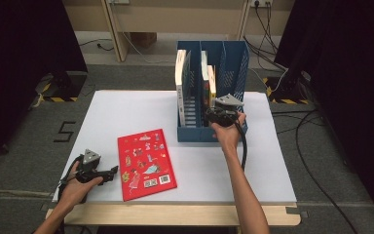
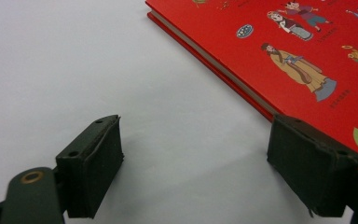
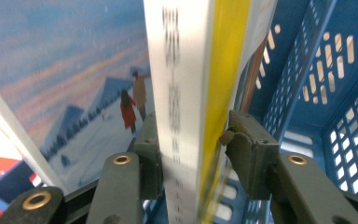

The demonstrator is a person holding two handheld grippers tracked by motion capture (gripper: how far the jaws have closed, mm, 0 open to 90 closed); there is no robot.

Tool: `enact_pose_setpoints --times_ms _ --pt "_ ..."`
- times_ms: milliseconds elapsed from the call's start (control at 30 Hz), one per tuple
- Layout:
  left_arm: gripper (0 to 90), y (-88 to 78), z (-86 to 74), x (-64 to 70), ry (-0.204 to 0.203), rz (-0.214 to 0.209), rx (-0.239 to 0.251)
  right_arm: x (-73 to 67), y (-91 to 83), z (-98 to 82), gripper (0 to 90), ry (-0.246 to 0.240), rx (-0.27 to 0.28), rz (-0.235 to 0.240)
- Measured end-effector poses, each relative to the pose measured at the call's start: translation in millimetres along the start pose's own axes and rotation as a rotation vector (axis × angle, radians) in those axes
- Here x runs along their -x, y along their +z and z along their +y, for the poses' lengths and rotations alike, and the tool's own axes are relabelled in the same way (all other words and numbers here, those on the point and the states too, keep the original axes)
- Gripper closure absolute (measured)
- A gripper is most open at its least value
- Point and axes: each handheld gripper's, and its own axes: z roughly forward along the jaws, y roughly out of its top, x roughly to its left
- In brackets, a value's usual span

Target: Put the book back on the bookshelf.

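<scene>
Grey carpet with dark curtains at both sides surrounds a white-topped table (image 1: 126, 109), on which the work stands.

Toward the far side of the table stands a blue file rack (image 1: 233, 63) with perforated walls and upright compartments open toward the person. Its left compartment holds a blue-and-white book (image 1: 181, 78) standing on end. The next compartment holds a white book with a yellow edge (image 1: 208, 78), also upright; in the right gripper view its spine (image 3: 182, 93) rises straight up the middle, with a snow-scene cover (image 3: 65, 84) of the neighbouring book at its left and the blue lattice wall at its right.

Nearer the person, left of the rack and well apart from it, a red picture book (image 1: 146, 163) lies flat on the table, cover up, with small cartoon figures printed on it.

At the rack's open front, the right hand-held gripper (image 1: 221, 114) has its jaws either side of the white and yellow book's spine. One pad lies close against the white side; the other stands off the yellow side with a gap, so the book is between the jaws but not pinched.

At the table's near left corner the left hand-held gripper (image 1: 111, 171) rests low, pointing at the red book, jaws apart and holding nothing; its right pad (image 2: 314, 172) sits just at the book's edge.
</scene>
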Motion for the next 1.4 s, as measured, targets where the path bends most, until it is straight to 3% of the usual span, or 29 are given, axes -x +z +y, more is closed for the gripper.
enact_pose_setpoints --times_ms 267,333,433,567,633,1033,1200,1267,1333,1400 --pt "17.1 0.1 0.0 0.1 0.000 0.000 0.001 -0.5 -3.0 20.9 52.2 0.060 0.037 -0.006" --pt "17.1 0.1 0.0 0.1 0.000 0.000 0.001 -1.8 -4.0 25.8 55.2 0.065 0.035 -0.005" --pt "17.1 0.0 0.0 0.0 0.000 0.000 0.001 -6.1 -7.3 29.0 64.1 0.010 0.030 -0.030" --pt "17.1 0.0 0.0 0.0 0.000 -0.001 0.000 1.1 -12.5 26.8 69.1 0.031 0.037 -0.032" --pt "17.1 0.0 0.0 0.0 0.000 0.000 0.000 3.2 -15.7 26.8 71.3 0.004 0.026 -0.067" --pt "17.2 0.1 0.0 0.1 -0.003 -0.001 0.002 8.0 -5.2 42.1 68.0 0.006 -0.015 -0.099" --pt "17.5 -0.1 0.0 0.4 -0.001 0.000 0.003 9.9 -1.6 42.2 74.0 0.039 0.013 -0.078" --pt "17.5 -0.1 -0.1 0.3 -0.001 -0.001 0.003 11.1 -2.7 41.9 75.5 0.038 0.024 -0.095" --pt "17.5 0.0 0.0 0.2 -0.001 -0.001 0.003 13.3 -2.4 39.2 75.6 0.031 0.058 -0.098" --pt "17.4 0.1 -0.1 0.1 -0.003 -0.002 0.003 19.3 -1.2 33.9 75.7 0.066 0.120 -0.081"
